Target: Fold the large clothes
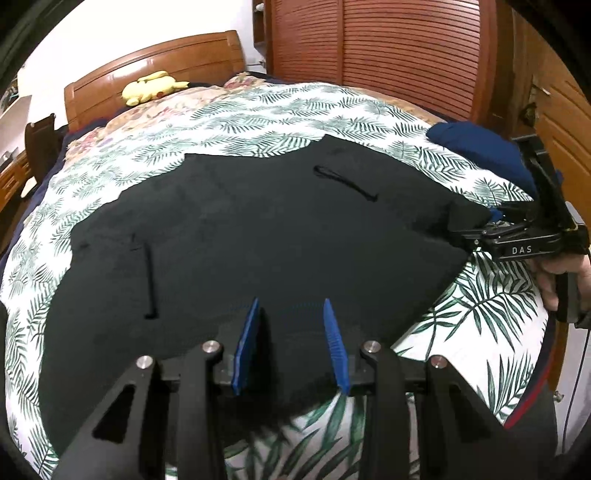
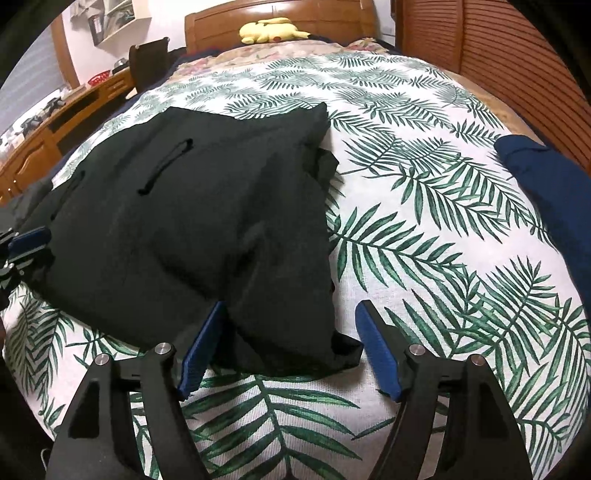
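The left gripper [image 1: 291, 306] pinches the black garment [image 1: 229, 236] on the leaf-print bedspread [image 2: 424, 206]; the right gripper [image 2: 291, 310] stands apart around its near corner.

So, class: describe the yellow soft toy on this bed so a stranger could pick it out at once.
Start at the wooden headboard at the far end of the bed. Just in front of it, past the leaf-print sheet and on the flowered bedding, lies the yellow plush toy. It is the only bright yellow thing there; the black garment and the blue cloth are dark and lie nearer.
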